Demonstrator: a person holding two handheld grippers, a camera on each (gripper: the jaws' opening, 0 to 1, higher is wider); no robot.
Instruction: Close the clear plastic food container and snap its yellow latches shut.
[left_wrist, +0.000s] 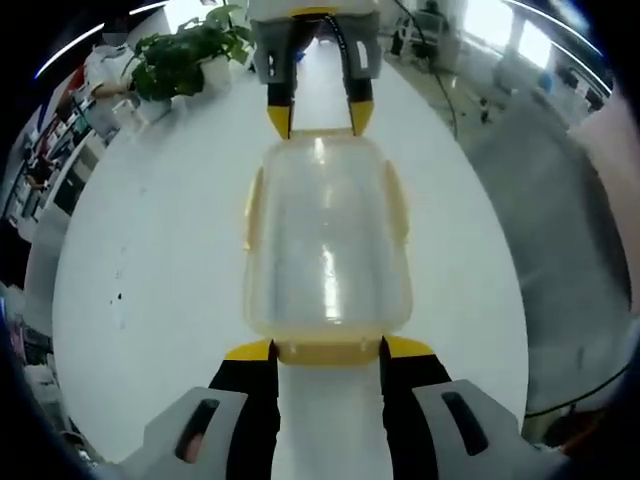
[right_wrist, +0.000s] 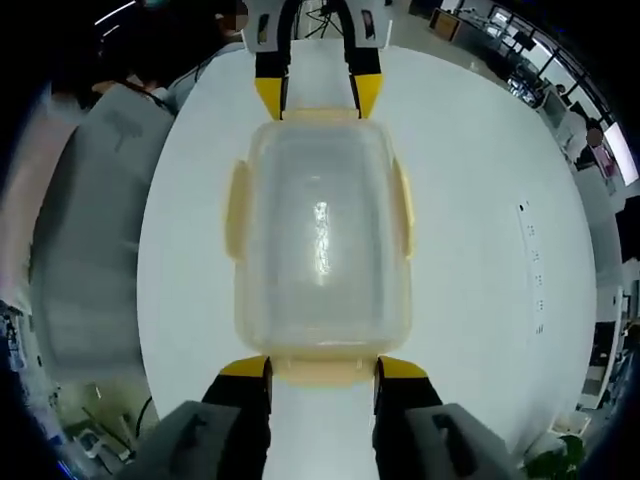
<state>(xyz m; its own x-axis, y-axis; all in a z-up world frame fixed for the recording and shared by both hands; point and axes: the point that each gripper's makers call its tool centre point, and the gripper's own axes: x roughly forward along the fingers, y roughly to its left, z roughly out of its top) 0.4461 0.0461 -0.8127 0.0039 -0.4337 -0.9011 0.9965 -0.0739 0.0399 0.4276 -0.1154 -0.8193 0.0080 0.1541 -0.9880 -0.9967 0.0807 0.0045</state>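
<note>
A: Where is the clear plastic food container (left_wrist: 328, 250) sitting?

B: On the round white table (left_wrist: 160, 250), lid (right_wrist: 322, 225) already on, lying between the two grippers. In the left gripper view the left gripper (left_wrist: 327, 349) has its yellow-tipped jaws either side of the near end latch (left_wrist: 327, 351). The right gripper (left_wrist: 320, 120) faces it from the far end.

A: Are they gripping anything?

B: The left gripper's jaws stand apart, flanking the latch, not pinching it. In the right gripper view the right gripper (right_wrist: 322, 367) looks the same: spread, tips beside its own end latch (right_wrist: 322, 371), nothing held.

A: Which way does the box run?

B: Its long axis runs straight from one gripper to the other. The two short ends point at the grippers; the side latches (right_wrist: 237, 213) sit on the long edges, facing off to either side.

A: What could go wrong?

B: I judge the main risk is sliding. The table looks smooth, so if one gripper pushes its end latch harder than the other, the container could skate along its long axis. Pressing off-centre could also twist it. I cannot tell which latches are fully snapped, so a lid corner sitting proud might stop a latch from catching.

A: Anything nearby to hit?

B: A potted plant (left_wrist: 190, 55) stands well apart, near the table's far edge.
</note>
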